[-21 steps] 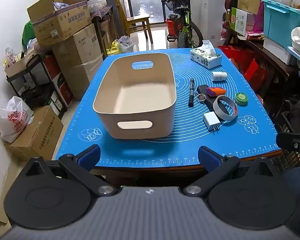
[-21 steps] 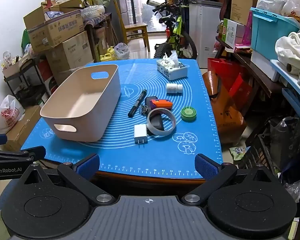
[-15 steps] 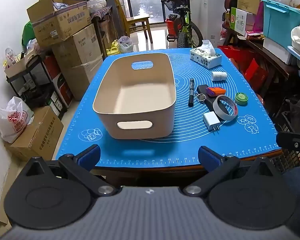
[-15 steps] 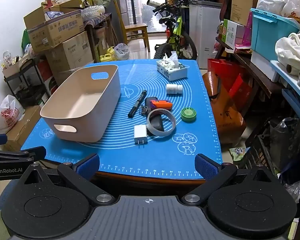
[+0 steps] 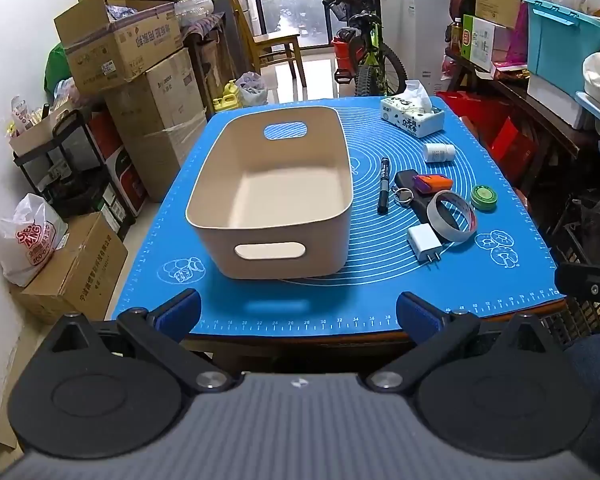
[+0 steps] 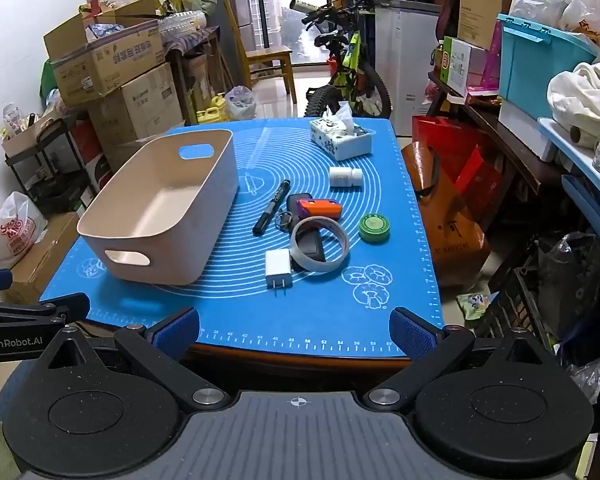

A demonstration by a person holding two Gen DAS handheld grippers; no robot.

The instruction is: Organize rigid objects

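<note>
Nothing has shifted since the earlier frames: both the left gripper [image 5: 298, 312] and right gripper [image 6: 294, 330] hang spread wide and empty before the mat [image 5: 340, 304]. The beige bin [image 5: 272, 192] sits left of the marker [image 5: 384, 190], charger [image 5: 424, 242] and tape ring [image 5: 454, 216]. Only the right view shows the left gripper's arm at its edge.

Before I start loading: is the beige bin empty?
Empty. The beige bin shows a bare floor in both wrist views; nothing lies inside.

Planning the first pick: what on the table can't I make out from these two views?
- Black item: both views, partly covered by the orange gadget and tape ring.
- Pill bottle label: both views, too small.
- Bin near floor: left wrist view, hidden by its front wall.
</note>
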